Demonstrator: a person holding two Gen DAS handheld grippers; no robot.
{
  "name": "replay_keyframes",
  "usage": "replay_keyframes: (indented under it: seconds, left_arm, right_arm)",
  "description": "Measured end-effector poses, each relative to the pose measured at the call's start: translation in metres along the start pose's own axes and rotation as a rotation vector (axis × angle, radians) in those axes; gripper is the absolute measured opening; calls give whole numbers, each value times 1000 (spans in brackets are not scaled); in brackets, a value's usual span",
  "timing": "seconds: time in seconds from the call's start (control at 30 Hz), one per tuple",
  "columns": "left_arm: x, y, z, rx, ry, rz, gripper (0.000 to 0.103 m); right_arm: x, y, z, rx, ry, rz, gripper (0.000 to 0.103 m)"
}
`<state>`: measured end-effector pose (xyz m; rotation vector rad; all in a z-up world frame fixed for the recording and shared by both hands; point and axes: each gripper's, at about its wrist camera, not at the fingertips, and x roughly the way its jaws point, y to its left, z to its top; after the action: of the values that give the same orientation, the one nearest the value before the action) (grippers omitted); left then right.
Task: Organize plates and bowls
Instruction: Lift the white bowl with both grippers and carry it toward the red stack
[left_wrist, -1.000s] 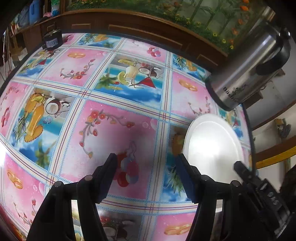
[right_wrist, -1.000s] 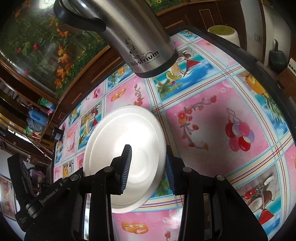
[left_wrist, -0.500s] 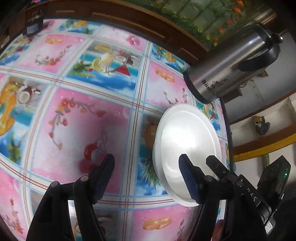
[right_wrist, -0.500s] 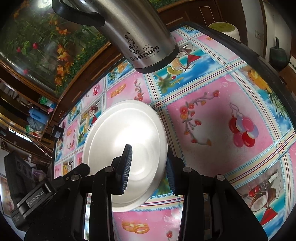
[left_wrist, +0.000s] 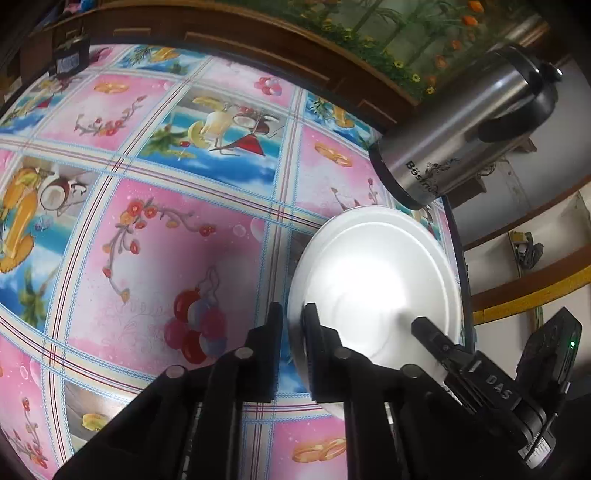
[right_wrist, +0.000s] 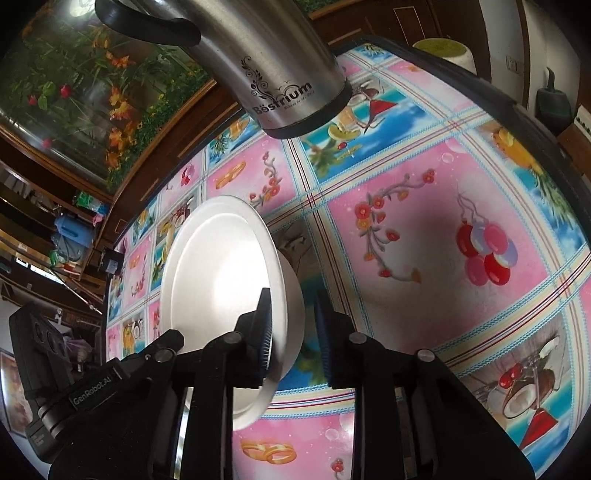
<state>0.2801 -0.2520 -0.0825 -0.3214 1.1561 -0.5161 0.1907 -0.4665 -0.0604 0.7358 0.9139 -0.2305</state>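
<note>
Plate (left_wrist: 373, 291), white, lower right over the patterned tablecloth (left_wrist: 155, 236) — left gripper (left_wrist: 292, 317) clamped on its left rim; right gripper (right_wrist: 291, 314) closing astride its right rim, lower centre.

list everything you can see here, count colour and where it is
plate: one, white, tilted up off the tablecloth, near the table's edge
tablecloth: one, pink and blue with fruit and flower prints, covering the table
flask: one, steel with black base and handle, standing just beyond the plate
small dark box: one, black, far corner of the table
mural of plants and flowers: one, green with orange and red, behind the table above a wooden ledge
pot with green top: one, pale, off the table's far side
left gripper: one, black, jaws shut on the plate's rim
right gripper: one, black with blue pads, jaws closing, plate's opposite rim between them
</note>
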Motion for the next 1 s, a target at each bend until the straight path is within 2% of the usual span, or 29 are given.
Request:
replay_keyframes:
  seconds: [0.13,0.47,0.63,0.7,0.87,1.0]
  left_arm:
    - [-4,-4,-1,24,-8,23,6]
    - [-6,-8,-13,46,29,29,6]
    - [-6,-6,-35,40,99,40,7]
    - [-16,-10,-43,62,91,48,7]
    - [-36,-4,-76,82,109,69,7]
    - [-49,12,-104,72,143,78,7]
  right_arm:
    - [1,3,-2,-8,-8,-19,8]
    - [-5,-8,-18,13,16,-11,8]
    - [-17,-18,-38,55,56,27,8]
    - [-26,-17,-48,41,49,4,8]
    - [-44,-30,-83,91,77,80,8]
    - [-59,-27,-113,68,97,93,8]
